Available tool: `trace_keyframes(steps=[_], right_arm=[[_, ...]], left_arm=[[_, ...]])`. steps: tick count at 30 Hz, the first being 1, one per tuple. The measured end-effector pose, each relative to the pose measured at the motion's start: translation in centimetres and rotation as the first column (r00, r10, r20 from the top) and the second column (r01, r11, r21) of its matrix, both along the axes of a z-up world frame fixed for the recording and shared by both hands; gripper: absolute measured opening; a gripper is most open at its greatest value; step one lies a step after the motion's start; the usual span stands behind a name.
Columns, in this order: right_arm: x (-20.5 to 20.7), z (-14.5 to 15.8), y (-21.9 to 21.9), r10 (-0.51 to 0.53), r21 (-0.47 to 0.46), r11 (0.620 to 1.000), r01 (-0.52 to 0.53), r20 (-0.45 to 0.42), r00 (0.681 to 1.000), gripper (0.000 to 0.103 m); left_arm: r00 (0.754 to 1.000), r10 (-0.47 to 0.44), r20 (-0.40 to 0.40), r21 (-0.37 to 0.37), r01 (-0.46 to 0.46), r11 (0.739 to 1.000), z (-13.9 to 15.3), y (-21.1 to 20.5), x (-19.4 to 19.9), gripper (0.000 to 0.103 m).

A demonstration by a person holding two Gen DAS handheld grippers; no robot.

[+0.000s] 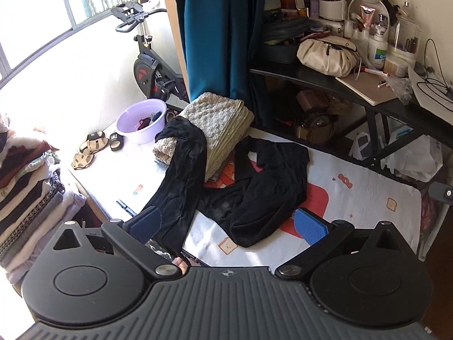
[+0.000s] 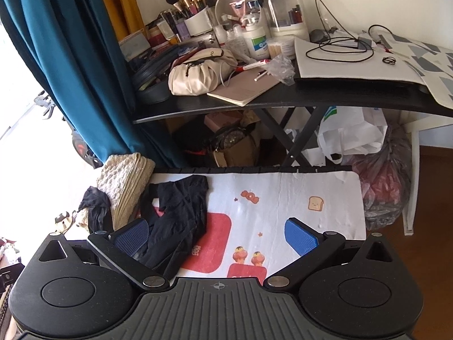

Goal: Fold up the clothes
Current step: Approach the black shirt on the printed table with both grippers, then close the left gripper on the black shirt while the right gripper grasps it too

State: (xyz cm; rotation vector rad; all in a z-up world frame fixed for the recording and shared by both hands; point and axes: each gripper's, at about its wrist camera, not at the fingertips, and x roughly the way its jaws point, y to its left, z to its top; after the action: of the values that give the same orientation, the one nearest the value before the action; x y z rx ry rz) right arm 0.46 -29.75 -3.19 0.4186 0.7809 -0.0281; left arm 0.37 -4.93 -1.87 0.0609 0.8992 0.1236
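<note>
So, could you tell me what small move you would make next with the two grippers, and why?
Probably lower the left gripper onto the black garment and close on an edge. Both sets of jaws stand open and empty, and the garment lies crumpled on the printed mat, one end draped over the folded beige towel, so it needs spreading first.

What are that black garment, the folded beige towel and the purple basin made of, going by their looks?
Black garment: looks like thin, matte, stretchy knit, with a fine ribbed or mesh texture and limp folds; the fibre cannot be told.
Folded beige towel: seems thick terry cloth, probably cotton, with a nubbly looped pile.
Purple basin: likely moulded plastic, smooth, slightly glossy and evenly coloured.
</note>
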Motion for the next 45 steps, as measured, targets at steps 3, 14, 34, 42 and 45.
trace_keyframes(steps=[3,14,34,42,45], right_arm=[[0.5,-0.6,0.1,0.014,0.009,1.000,-0.014,-0.011,1.000,0.102],[3.4,-4.8,1.3,-0.017,-0.015,1.000,0.016,-0.081,0.997,0.098],[22.6,-23.8,12.1,-0.151,-0.030,0.988,0.150,-0.323,0.934,0.046],[28.3,-32.0,14.8,-0.151,-0.098,0.988,0.119,-0.456,0.877,0.057],[28.4,-32.9,15.5,-0.119,-0.097,0.992,0.082,-0.485,0.866,0.040]], left_arm=[[1.000,-0.006,0.007,-0.019,0.006,1.000,-0.3,0.3,0.1,0.102],[0.998,-0.064,-0.008,-0.048,0.064,0.997,-6.1,4.1,2.5,0.102],[0.876,-0.432,-0.215,-0.132,0.412,0.901,-27.3,9.7,19.9,0.081],[0.770,-0.536,-0.347,-0.234,0.482,0.844,-35.1,8.8,23.3,0.071],[0.751,-0.566,-0.340,-0.287,0.490,0.823,-35.4,8.8,22.7,0.022]])
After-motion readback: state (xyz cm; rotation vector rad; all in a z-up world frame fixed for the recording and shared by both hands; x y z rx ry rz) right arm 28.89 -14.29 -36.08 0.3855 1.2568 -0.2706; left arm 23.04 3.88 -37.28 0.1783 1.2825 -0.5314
